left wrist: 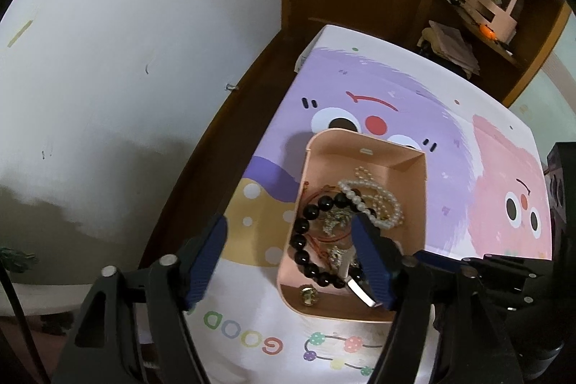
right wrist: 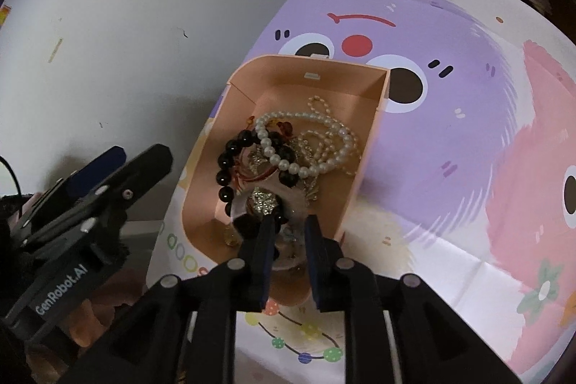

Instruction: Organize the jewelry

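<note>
A pink tray (right wrist: 363,146) of tangled jewelry sits just ahead of both grippers: a black bead bracelet (right wrist: 230,153) under a pearl bracelet (right wrist: 306,146). The right gripper (right wrist: 289,225) dips over its near end, jaws slightly parted, nothing visibly clamped. The left gripper (left wrist: 291,233) straddles the tray's wall, wide open

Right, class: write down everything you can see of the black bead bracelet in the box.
The black bracelet is a loop of large, round, glossy black beads, like polished stone or glass. It lies slack in the open pink box, on the side nearer the wall, over thin red cord and glittery pieces. The pearl bracelet crosses over its far end. Its near end is hidden behind the gripper jaws in both views.
</note>
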Demonstrator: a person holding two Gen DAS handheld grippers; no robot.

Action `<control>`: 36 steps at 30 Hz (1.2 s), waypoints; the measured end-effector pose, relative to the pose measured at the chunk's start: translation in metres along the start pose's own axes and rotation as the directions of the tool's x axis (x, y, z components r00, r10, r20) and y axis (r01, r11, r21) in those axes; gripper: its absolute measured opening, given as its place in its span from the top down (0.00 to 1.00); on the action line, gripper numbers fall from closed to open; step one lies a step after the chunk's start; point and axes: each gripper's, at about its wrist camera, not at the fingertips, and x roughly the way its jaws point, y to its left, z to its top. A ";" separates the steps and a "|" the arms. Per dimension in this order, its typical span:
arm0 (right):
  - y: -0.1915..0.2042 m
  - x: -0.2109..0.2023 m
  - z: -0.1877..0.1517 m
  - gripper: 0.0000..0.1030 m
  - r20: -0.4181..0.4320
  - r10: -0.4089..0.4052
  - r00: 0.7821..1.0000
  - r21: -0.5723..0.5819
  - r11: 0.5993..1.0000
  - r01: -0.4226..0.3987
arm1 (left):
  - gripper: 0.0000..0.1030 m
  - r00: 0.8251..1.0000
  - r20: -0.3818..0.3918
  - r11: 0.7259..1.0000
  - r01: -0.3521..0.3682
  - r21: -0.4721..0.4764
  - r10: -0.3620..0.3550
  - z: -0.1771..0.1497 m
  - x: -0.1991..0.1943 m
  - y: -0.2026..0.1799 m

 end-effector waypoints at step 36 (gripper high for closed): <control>-0.080 -0.137 -0.155 0.63 0.353 -0.339 0.872 0.281 0.927 0.246 | 0.18 0.987 -0.005 0.949 0.156 0.274 -0.161 -0.100 -0.057 -0.146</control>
